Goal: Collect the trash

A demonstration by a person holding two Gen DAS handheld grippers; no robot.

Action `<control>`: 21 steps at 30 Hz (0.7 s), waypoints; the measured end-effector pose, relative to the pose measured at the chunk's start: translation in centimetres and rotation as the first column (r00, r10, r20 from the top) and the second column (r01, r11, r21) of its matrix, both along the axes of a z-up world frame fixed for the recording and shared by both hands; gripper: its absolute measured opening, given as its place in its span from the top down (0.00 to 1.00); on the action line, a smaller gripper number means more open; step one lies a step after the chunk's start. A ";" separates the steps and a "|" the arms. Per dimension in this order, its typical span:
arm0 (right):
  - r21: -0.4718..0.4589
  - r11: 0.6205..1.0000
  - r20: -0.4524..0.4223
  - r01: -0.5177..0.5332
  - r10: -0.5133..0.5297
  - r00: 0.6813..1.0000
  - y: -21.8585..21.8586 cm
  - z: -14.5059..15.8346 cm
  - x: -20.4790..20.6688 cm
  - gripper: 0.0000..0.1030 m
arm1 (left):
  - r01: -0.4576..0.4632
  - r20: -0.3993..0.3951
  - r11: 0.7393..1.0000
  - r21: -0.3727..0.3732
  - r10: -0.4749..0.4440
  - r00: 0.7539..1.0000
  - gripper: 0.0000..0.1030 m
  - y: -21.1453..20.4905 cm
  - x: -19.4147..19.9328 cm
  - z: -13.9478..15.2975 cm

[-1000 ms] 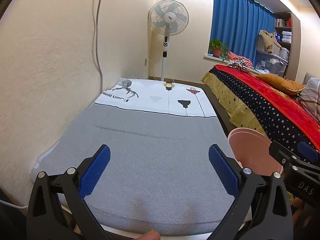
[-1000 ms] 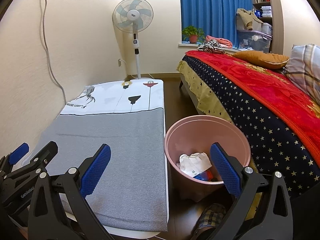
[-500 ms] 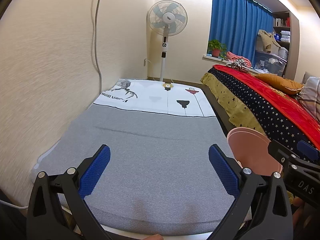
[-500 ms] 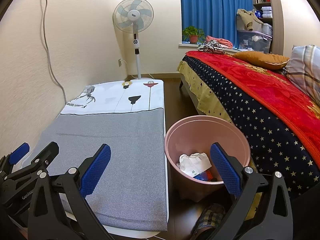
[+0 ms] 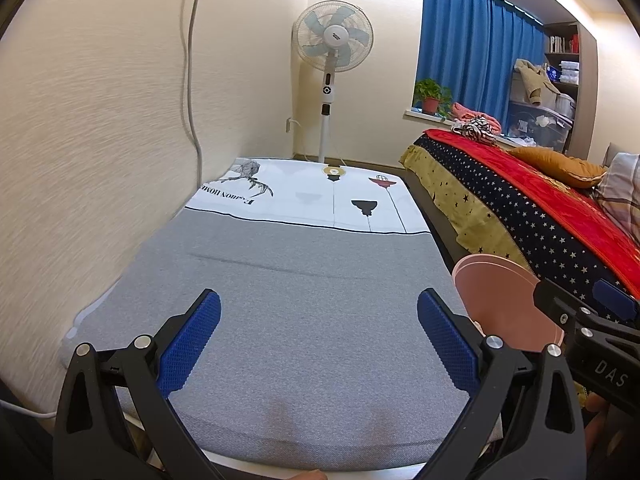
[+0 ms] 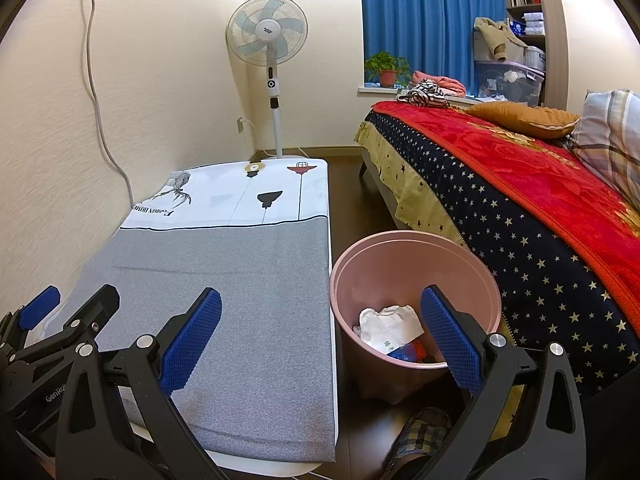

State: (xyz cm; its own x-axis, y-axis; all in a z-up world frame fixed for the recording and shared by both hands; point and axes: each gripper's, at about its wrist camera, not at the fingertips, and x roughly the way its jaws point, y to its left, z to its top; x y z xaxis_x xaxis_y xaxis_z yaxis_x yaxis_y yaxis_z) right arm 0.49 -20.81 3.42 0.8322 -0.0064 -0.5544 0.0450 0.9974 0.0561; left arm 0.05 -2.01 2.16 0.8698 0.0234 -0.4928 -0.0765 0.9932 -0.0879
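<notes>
Almost no change from a second ago. My left gripper (image 5: 319,340) has panned a touch leftward; wall texture on that side smears with motion blur. Its jaws stand wide apart, nothing between them, over the grey cloth of the table (image 5: 304,300). My right gripper (image 6: 320,340) sits where it was, jaws equally spread and empty, straddling the table edge and the pink bin (image 6: 416,280). The bin stands on the floor between table and bed (image 6: 520,208). Trash (image 6: 390,326), crumpled white paper with a blue-red scrap, lies in the bin's bottom, unmoved.
</notes>
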 end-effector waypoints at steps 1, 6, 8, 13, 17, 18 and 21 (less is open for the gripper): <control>0.000 1.000 0.000 0.000 0.000 1.000 0.0 0.0 0.0 0.05 | 0.001 0.000 1.000 0.000 -0.001 1.000 0.07 0.0 0.0 0.0; -0.001 1.000 0.001 0.000 0.000 1.000 0.0 0.0 0.0 0.05 | 0.004 -0.005 1.000 0.000 -0.004 1.000 0.07 0.1 -0.1 0.0; 0.000 1.000 0.000 0.000 0.000 1.000 0.0 0.0 0.0 0.05 | 0.004 -0.004 1.000 0.001 -0.004 1.000 0.07 0.1 -0.1 0.0; -0.003 1.000 0.001 0.000 0.000 1.000 0.0 0.0 0.0 0.05 | 0.007 -0.007 1.000 0.003 -0.007 1.000 0.07 0.1 -0.1 0.0; -0.004 1.000 0.002 0.000 0.000 1.000 0.1 0.0 0.0 0.05 | 0.011 -0.012 1.000 0.013 -0.010 1.000 0.07 0.0 -0.1 -0.1; -0.004 1.000 0.002 0.001 -0.001 1.000 0.1 0.0 0.0 0.05 | 0.003 -0.014 1.000 0.014 -0.003 1.000 0.07 0.1 -0.1 -0.1; -0.006 1.000 0.001 0.000 0.000 1.000 0.1 0.0 0.0 0.05 | -0.014 -0.021 1.000 0.007 0.014 1.000 0.07 0.4 0.1 -0.1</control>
State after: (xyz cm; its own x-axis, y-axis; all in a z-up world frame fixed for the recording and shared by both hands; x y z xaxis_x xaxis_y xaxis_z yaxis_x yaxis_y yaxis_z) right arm 0.47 -20.73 3.42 0.8330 -0.0100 -0.5532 0.0454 0.9977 0.0503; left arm 0.12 -1.61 2.09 0.8590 0.0392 -0.5104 -0.0924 0.9926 -0.0793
